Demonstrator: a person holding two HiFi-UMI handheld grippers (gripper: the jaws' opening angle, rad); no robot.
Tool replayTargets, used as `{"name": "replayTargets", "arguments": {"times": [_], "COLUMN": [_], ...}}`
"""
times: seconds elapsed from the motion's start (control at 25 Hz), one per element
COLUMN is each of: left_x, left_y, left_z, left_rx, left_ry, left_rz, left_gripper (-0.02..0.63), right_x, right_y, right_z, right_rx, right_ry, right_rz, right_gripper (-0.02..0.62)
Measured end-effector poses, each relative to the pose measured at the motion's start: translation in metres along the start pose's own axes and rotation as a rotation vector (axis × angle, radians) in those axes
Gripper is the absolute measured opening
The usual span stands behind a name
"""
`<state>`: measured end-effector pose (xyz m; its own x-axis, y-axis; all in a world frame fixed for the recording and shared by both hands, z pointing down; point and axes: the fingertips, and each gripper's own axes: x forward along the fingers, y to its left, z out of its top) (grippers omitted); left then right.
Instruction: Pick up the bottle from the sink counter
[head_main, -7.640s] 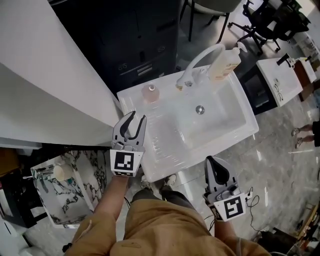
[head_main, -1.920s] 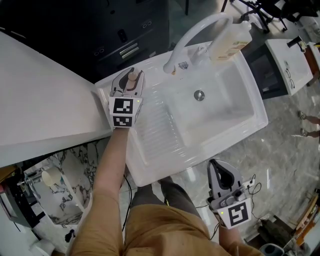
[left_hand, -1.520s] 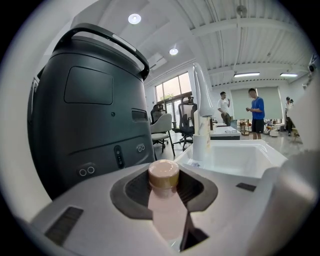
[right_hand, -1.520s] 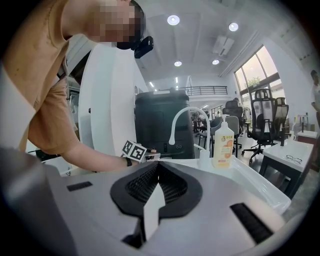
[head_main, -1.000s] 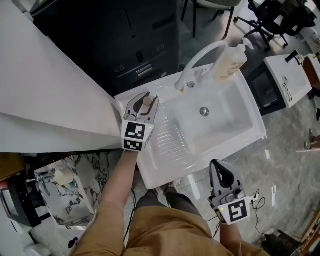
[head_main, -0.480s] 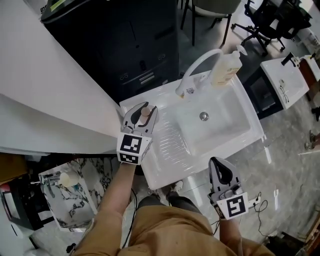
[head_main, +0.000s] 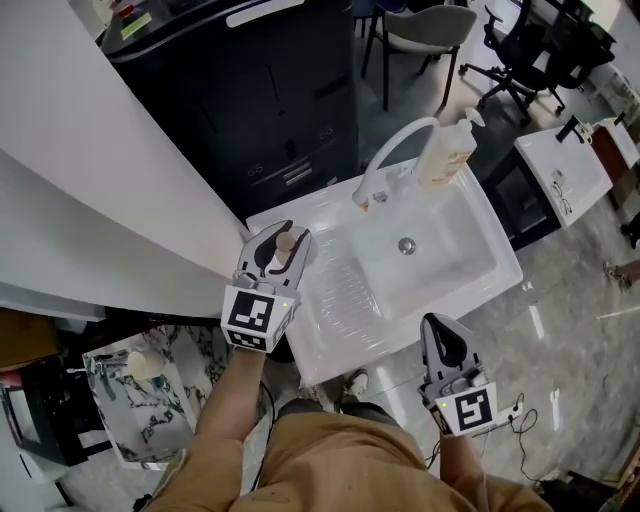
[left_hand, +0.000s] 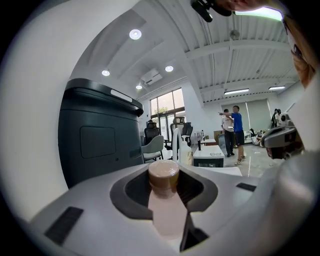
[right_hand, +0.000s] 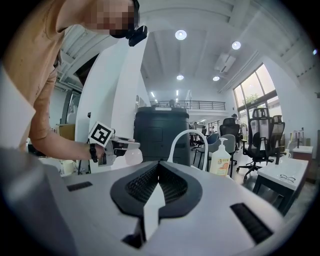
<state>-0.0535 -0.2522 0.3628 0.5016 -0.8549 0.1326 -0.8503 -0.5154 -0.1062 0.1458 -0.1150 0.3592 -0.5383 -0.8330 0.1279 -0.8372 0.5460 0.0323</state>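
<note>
The bottle (head_main: 285, 243) is small and pale pink with a tan cap. My left gripper (head_main: 282, 236) is shut on it, holding it upright above the back left corner of the white sink counter (head_main: 330, 340). In the left gripper view the bottle (left_hand: 167, 210) fills the space between the jaws, cap uppermost. My right gripper (head_main: 441, 325) hangs shut and empty beyond the counter's front edge, near the person's hip. From the right gripper view I see the left gripper (right_hand: 116, 148) and the bottle (right_hand: 134, 156) off to the left, and the right gripper (right_hand: 159, 164) has nothing in it.
A curved white faucet (head_main: 392, 150) and a cream soap dispenser (head_main: 447, 150) stand at the back of the basin (head_main: 440, 250). A dark cabinet (head_main: 270, 100) lies behind, a white wall (head_main: 90, 190) to the left, a marbled bin (head_main: 150, 390) lower left. Office chairs (head_main: 520, 50) stand beyond.
My left gripper closed on the bottle on the counter's back left corner and has lifted it, drawing it up and toward the person. The right gripper has barely shifted.
</note>
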Motion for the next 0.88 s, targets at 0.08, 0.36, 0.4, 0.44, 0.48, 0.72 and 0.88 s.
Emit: {"name": "replayTargets", "arguments": {"times": [0.08,0.36,0.4,0.44,0.48,0.72,0.88], "left_x": [-0.006,-0.032,-0.036,-0.039,-0.043,-0.073,-0.089], "left_y": [0.000,-0.005,-0.006,-0.006,-0.007,-0.010,-0.007], "left_z": [0.007,0.034,0.037,0.041,0.044,0.060,0.066], "left_rx": [0.008,0.013,0.013,0.012,0.012,-0.008,-0.005], "left_ry": [-0.006,-0.035,-0.039,-0.044,-0.048,-0.070,-0.076], "left_rz": [-0.004,-0.015,-0.017,-0.020,-0.022,-0.015,-0.004], "left_gripper": [0.117,0.117,0.117,0.117,0.117,0.117,0.117], "right_x": [-0.001,-0.004,-0.005,-0.006,-0.006,-0.012,-0.018], "right_y": [0.000,-0.005,-0.005,-0.006,-0.007,-0.010,-0.014], "right_z": [0.003,0.018,0.019,0.021,0.022,0.029,0.032], "right_rx": [-0.002,-0.022,-0.026,-0.029,-0.032,-0.044,-0.049], "right_ry": [-0.007,-0.037,-0.041,-0.045,-0.048,-0.062,-0.064], "right_rz": [-0.006,-0.024,-0.026,-0.029,-0.031,-0.047,-0.059], "right_gripper": [0.005,0.005,0.005,0.005,0.005,0.005,0.005]}}
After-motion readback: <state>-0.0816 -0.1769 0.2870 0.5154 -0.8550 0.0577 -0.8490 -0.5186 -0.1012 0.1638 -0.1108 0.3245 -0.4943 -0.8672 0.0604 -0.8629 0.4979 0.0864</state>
